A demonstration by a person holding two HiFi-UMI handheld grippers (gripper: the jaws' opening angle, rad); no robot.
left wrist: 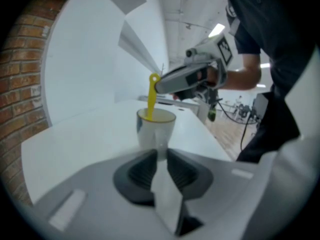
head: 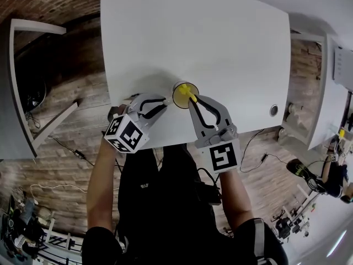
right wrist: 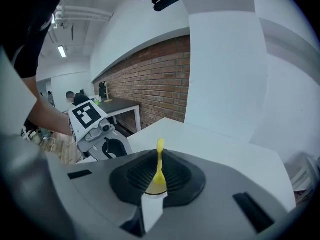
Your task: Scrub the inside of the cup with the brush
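Note:
A cup [head: 184, 93], pale outside and yellow inside, stands near the front edge of the white table [head: 209, 43]. My left gripper [head: 164, 102] reaches it from the left and is shut on the cup's handle; in the left gripper view the cup [left wrist: 156, 129] sits just past the pads [left wrist: 145, 166]. My right gripper [head: 193, 100] is shut on the yellow brush [head: 191, 96], whose lower end is down inside the cup. The brush handle [right wrist: 160, 159] stands upright between the right pads, with the cup rim [right wrist: 154, 191] below. The brush head is hidden inside the cup.
The table has a round cable hole [head: 274, 110] at its front right. Wide bare tabletop lies beyond the cup. A grey desk frame [head: 27, 93] stands to the left over the brick-patterned floor, and another white desk [head: 325, 93] to the right.

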